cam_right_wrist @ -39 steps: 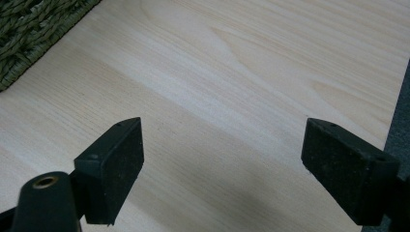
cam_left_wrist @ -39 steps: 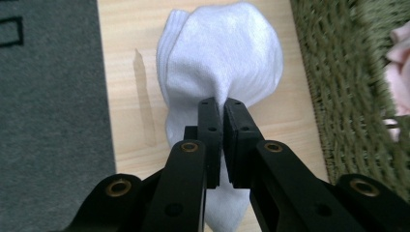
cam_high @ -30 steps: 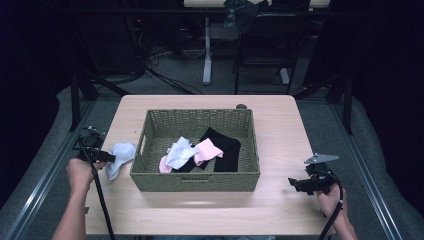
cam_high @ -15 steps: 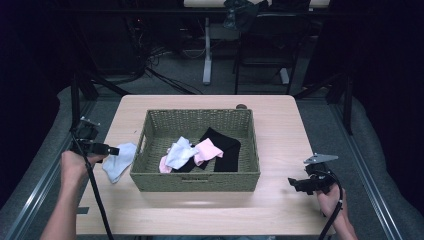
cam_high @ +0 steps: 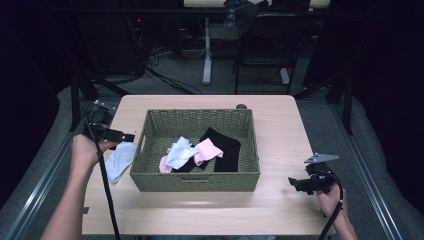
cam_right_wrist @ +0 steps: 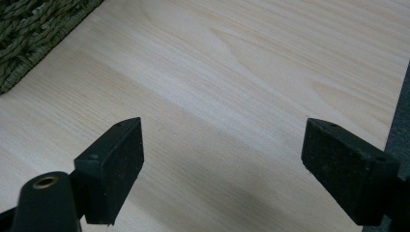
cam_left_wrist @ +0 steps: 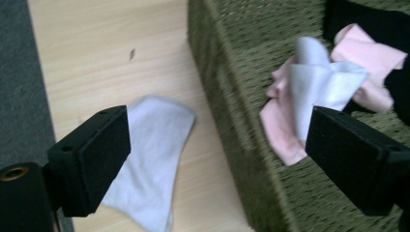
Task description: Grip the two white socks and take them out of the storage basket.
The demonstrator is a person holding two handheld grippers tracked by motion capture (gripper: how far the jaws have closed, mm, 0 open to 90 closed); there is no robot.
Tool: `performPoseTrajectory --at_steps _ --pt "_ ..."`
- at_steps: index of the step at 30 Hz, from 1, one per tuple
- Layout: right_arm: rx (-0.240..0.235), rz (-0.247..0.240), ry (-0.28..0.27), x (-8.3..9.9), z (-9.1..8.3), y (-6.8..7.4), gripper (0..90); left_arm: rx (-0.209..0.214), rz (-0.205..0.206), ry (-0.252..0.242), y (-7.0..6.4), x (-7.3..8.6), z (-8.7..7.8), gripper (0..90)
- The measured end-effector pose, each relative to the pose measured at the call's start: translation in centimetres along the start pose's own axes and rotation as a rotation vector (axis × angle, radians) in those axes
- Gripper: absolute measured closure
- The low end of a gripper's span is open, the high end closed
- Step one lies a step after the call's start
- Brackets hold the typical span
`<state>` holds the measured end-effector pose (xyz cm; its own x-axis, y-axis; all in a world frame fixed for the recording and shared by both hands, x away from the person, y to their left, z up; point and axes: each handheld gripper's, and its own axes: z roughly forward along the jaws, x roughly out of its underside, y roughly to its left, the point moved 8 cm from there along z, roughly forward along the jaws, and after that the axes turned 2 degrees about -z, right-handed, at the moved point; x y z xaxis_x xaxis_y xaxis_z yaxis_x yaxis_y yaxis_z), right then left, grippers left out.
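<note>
1. Dark room; pale wood bench (cam_high: 280,130) carrying a wicker basket (cam_high: 195,181).
2. White sock (cam_high: 119,161) lies on the bench just left of the basket.
3. Left hand-held gripper (cam_high: 131,136) hangs above it, jaws apart, empty.
4. Right hand-held gripper (cam_high: 292,183) idle, jaws apart.
5. Advice: descend straight, pinch mid-sock, avoid the basket wall.

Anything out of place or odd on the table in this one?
One pale blue sock lies flat on the table, beside the wicker basket's left wall, while the other socks are inside. The left tongs hover open above it.
</note>
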<state>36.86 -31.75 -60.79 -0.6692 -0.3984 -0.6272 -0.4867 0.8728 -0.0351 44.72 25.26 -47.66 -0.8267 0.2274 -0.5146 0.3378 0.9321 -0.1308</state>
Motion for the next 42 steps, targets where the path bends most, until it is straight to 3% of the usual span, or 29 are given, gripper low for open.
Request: performPoseTrajectory --at_steps 3,8,13,18,26,36,42 --pt "-0.004 -0.003 0.004 0.0 -0.1 0.0 14.7 0.022 0.048 -0.007 -2.1 -1.3 0.5 5.4" --pt "0.001 0.001 0.0 0.0 -0.2 -0.1 14.7 0.046 0.073 -0.015 -3.9 -2.2 1.5 3.8" --pt "-0.003 0.004 -0.001 0.1 -0.2 -0.1 14.7 0.083 0.113 -0.009 -6.5 -3.0 3.7 3.1" --pt "0.0 0.01 0.001 0.1 -0.2 -0.3 14.7 0.101 0.143 0.018 -8.0 -3.4 5.8 2.8" --pt "0.0 0.011 -0.002 0.2 -0.3 -0.3 14.7 0.109 0.139 0.06 -8.6 -3.4 8.9 4.5" --pt "0.003 0.013 -0.001 0.1 -0.4 -0.4 14.7 0.124 0.132 0.087 -9.2 -3.4 11.8 11.8" --pt "0.001 0.016 -0.007 0.1 -0.4 -0.4 14.7 0.124 0.112 0.141 -9.0 -3.0 14.0 17.4"
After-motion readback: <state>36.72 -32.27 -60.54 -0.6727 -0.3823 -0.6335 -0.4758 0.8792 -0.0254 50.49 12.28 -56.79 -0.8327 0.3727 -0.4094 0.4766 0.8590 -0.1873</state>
